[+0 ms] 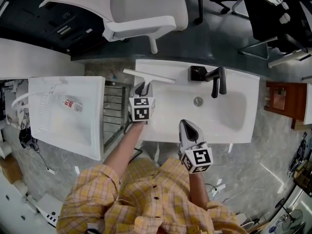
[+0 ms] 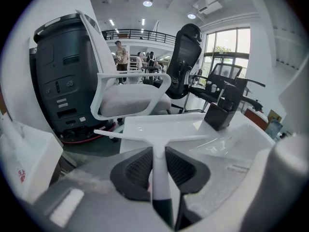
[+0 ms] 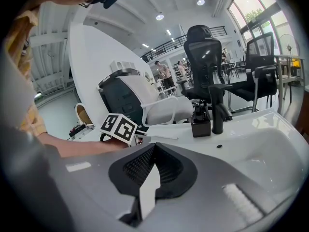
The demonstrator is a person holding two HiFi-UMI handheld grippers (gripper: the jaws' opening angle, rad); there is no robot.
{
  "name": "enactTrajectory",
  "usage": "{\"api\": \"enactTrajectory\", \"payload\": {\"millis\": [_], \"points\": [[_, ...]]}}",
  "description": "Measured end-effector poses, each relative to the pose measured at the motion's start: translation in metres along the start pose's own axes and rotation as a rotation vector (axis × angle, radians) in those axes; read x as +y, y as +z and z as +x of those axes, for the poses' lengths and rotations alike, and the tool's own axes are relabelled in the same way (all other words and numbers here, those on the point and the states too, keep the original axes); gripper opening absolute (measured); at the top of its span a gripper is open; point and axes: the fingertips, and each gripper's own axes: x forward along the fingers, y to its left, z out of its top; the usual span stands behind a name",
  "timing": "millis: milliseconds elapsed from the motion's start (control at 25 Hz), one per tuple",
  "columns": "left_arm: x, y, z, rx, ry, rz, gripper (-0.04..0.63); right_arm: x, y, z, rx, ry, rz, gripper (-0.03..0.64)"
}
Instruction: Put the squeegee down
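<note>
The left gripper (image 1: 144, 86) had its jaws clamped on the handle of the white plastic T-shaped squeegee (image 1: 148, 76). Its blade sat over the back-left rim of the white ceramic sink (image 1: 246, 126), so the setting-down looked undone. The right gripper (image 1: 185, 124), jaws together and empty, waited at the front rim. Bare rim lay beneath, with the black tap (image 1: 217, 81) well apart.

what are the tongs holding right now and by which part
The left tongs grip the squeegee by its white handle, just under the blade. The right tongs are shut and empty.
</note>
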Motion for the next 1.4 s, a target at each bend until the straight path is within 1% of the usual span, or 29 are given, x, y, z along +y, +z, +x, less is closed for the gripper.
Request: {"api": "enactTrajectory", "payload": {"millis": [160, 440, 560, 960, 1160, 1280, 1400], "points": [[-0.003, 0.007, -0.002, -0.018, -0.02, 0.008, 0.106, 0.003, 0.0, -0.005, -0.008, -0.002, 0.0, 0.0], [-0.007, 0.024, -0.021, -0.054, -0.017, 0.029, 0.106, 0.011, 0.005, -0.016, -0.032, 0.002, -0.014, 0.0], [-0.011, 0.029, -0.032, -0.072, -0.022, 0.042, 0.106, 0.017, 0.008, -0.022, -0.048, 0.004, -0.02, 0.0], [-0.019, 0.042, -0.089, -0.144, -0.036, 0.042, 0.104, 0.037, 0.022, -0.046, -0.099, -0.006, -0.048, 0.0], [-0.021, 0.049, -0.129, -0.193, -0.042, 0.039, 0.072, 0.054, 0.032, -0.06, -0.127, -0.005, -0.065, 0.0], [-0.024, 0.051, -0.153, -0.226, -0.054, 0.031, 0.068, 0.065, 0.038, -0.065, -0.141, 0.006, -0.084, 0.0], [-0.027, 0.05, -0.177, -0.258, -0.06, 0.026, 0.014, 0.074, 0.042, -0.072, -0.159, 0.002, -0.098, 0.0]]}}
